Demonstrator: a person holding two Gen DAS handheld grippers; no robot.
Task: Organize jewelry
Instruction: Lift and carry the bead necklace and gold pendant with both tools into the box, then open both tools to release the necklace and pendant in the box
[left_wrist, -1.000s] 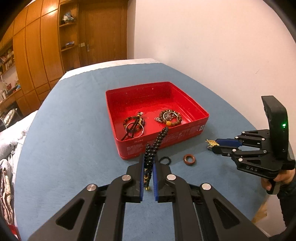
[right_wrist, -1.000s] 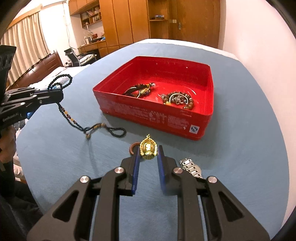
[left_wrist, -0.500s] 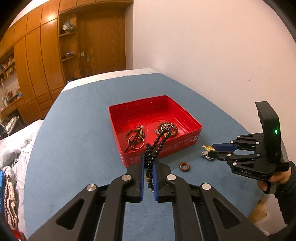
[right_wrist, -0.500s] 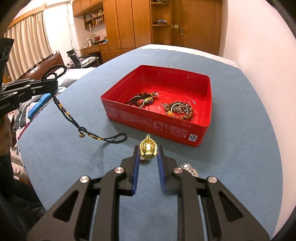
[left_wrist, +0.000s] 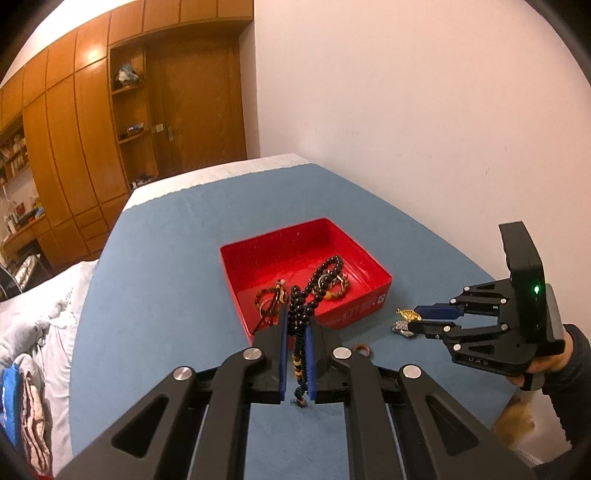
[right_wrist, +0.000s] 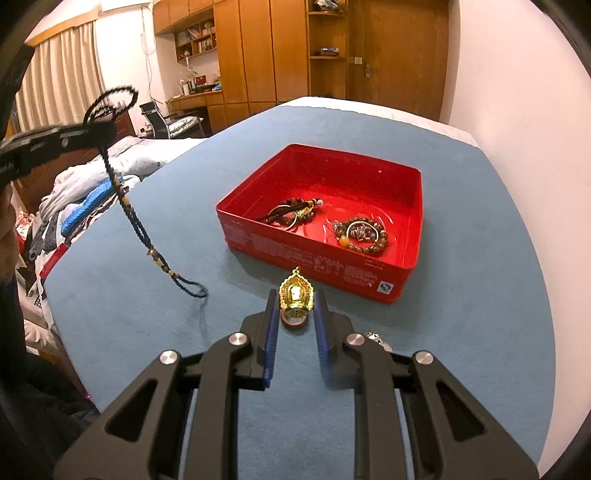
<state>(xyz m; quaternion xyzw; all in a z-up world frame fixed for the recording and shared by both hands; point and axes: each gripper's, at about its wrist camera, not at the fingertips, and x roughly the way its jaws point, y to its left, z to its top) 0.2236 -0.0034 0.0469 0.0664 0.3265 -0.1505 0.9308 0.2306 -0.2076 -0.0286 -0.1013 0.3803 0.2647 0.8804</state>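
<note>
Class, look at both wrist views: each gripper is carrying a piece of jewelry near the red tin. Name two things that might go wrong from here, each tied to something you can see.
1. The black bead necklace hangs long from the left gripper; its tail still brushes the blue tabletop and may snag the red tin's rim.
2. The right gripper pinches the gold pendant only by its edges, so it might slip out.

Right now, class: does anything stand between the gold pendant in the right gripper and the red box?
Nothing visible does. The gold pendant, held in the right gripper, faces the red box across bare blue cloth.
</note>
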